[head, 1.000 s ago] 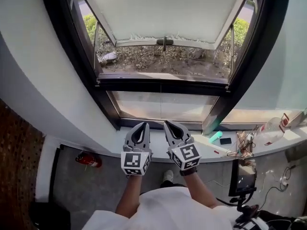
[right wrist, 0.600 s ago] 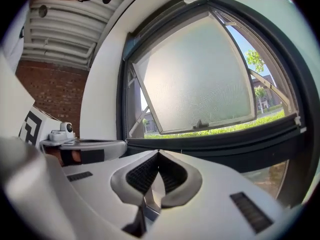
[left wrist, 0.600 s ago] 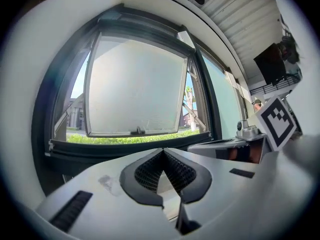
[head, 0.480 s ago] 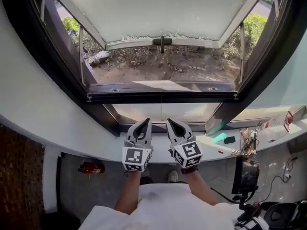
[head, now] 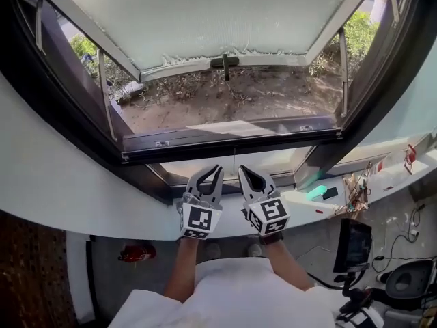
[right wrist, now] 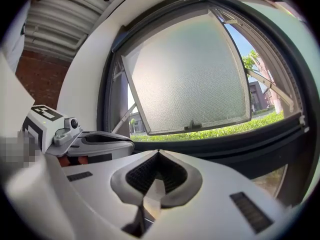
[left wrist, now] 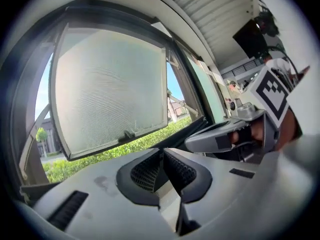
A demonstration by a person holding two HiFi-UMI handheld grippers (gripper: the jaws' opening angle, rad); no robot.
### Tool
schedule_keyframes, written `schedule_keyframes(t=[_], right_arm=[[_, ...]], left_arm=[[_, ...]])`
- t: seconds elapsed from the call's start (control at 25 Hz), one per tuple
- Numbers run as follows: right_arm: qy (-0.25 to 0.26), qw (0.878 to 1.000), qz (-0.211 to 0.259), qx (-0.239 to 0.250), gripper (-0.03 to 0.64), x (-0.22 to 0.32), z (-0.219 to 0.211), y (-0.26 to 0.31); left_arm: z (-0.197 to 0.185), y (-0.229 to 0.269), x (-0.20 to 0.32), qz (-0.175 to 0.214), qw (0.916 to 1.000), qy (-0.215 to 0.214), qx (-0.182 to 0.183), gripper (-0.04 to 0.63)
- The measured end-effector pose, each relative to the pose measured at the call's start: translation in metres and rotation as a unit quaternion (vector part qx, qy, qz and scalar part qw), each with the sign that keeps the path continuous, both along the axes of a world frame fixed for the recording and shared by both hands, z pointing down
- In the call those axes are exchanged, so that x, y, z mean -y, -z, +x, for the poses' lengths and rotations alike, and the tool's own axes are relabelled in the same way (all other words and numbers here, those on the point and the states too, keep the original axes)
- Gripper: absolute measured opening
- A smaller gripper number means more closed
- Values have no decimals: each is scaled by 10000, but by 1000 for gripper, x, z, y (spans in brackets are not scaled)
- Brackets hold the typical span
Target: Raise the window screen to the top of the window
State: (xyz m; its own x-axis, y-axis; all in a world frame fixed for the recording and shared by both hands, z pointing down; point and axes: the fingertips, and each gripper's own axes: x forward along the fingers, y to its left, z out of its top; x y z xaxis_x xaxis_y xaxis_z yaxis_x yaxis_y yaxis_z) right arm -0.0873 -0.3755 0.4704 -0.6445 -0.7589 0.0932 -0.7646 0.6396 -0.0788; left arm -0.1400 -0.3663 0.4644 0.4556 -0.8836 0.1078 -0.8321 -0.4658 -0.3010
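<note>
Both my grippers have drawn up and a little to the right since a second ago, and they are again side by side in front of my body. The window screen now takes up more of the top of the head view. It is a pale, fine-meshed panel inside the dark window frame, tilted outward at its lower edge. A small dark handle sits at the middle of that edge. Below the edge the opening shows bare, dry ground outside, with a green hedge at the far right.

My left gripper is closed with its ribbed pads together and nothing between them. My right gripper is just beside it, also closed and empty. Their tips lie over the lower pane under the dark frame, well apart from the screen and its handle.

In the left gripper view the closed tips point at the screen, with the right gripper alongside. The right gripper view shows the same from the other side: tips pressed together, screen ahead, left gripper next to it.

Farther out, the white sill to my right carries a turquoise object and a dark phone. A red canister lies on the floor at lower left, and a dark monitor stands at lower right.
</note>
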Motion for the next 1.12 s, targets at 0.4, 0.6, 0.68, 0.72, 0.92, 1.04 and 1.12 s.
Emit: schedule_keyframes(t=[0.4, 0.6, 0.68, 0.72, 0.92, 1.04, 1.12], right_arm=[[-167, 9998, -68, -73, 3, 7, -2, -7], [-326, 9994, -65, -94, 3, 13, 7, -7], [-389, 9992, -67, -110, 2, 14, 13, -8], [-422, 9990, -69, -116, 2, 14, 16, -8], [-515, 9984, -192, -147, 2, 18, 25, -17], [-502, 9980, -320, -195, 2, 20, 26, -26], [-489, 9977, -413, -241, 2, 21, 25, -35]], left_arm=[[2, -42, 29, -81, 9525, -31, 3044, 146], [1, -66, 47, -338, 9304, -71, 3649, 346], [-3, -68, 51, -362, 9300, 47, 3658, 346], [-4, -70, 53, -373, 9294, 87, 3671, 347], [-11, -81, 65, -460, 9215, 149, 3853, 345], [-12, -78, 69, -380, 9198, 234, 3899, 345], [-12, -78, 69, -324, 9186, 256, 3931, 345]])
